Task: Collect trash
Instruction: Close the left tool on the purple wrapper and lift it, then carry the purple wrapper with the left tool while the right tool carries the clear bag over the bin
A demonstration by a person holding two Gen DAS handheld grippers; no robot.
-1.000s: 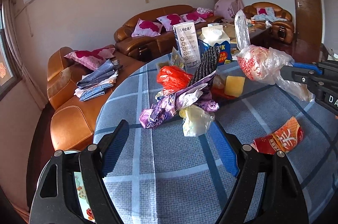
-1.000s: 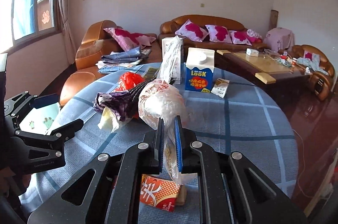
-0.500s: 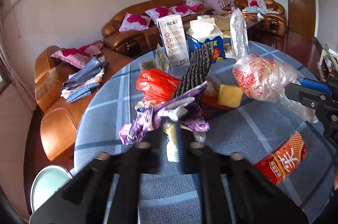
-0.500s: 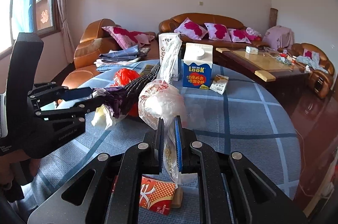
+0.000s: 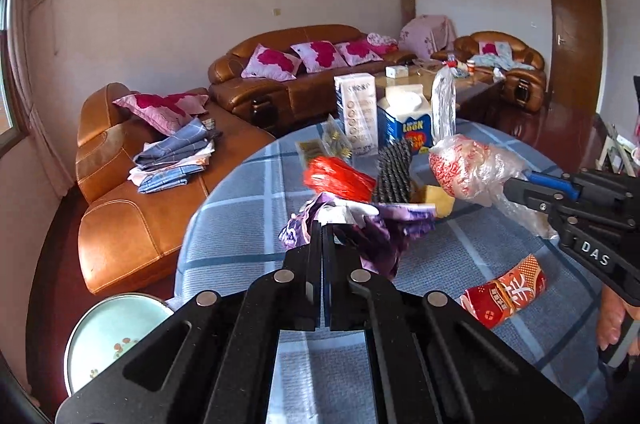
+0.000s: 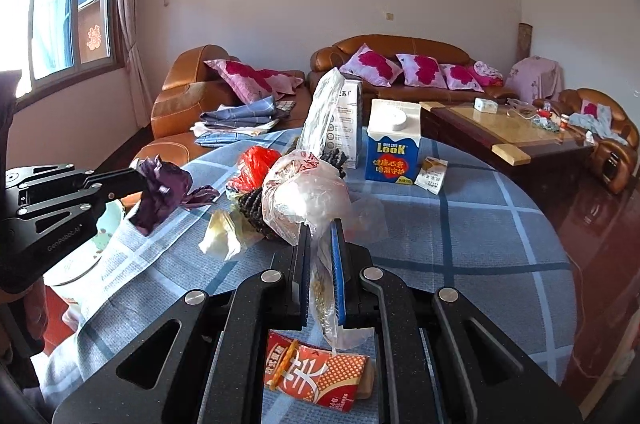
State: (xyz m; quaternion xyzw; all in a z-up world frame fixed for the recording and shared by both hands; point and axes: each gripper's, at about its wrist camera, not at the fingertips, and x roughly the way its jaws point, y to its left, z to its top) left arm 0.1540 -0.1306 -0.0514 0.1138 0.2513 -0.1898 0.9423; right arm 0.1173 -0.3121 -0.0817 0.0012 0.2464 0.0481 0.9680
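Note:
My left gripper [image 5: 323, 228] is shut on a crumpled purple wrapper [image 5: 380, 228] and holds it above the round table [image 5: 248, 240]; the wrapper also shows in the right wrist view [image 6: 162, 194]. My right gripper [image 6: 320, 228] is shut on a clear plastic bag with red print [image 6: 304, 200], lifted over the table; the bag also shows in the left wrist view [image 5: 468, 168]. On the table lie a red plastic bag [image 5: 340, 178], a dark ribbed wrapper [image 5: 394, 170], a yellowish wrapper [image 6: 224, 234] and a red-orange snack packet [image 5: 506, 290].
A blue-white LOOK carton [image 6: 394, 148], a white carton [image 5: 358, 112] and a tall clear bag [image 6: 324, 108] stand at the table's far side. A pale green bin [image 5: 108, 336] sits below the table's left edge. Brown sofas and a coffee table [image 6: 508, 132] lie beyond.
My left gripper went from open to shut on the purple wrapper and lifted it off the pile. The yellowish wrapper stayed on the table. My right gripper kept holding the clear bag.

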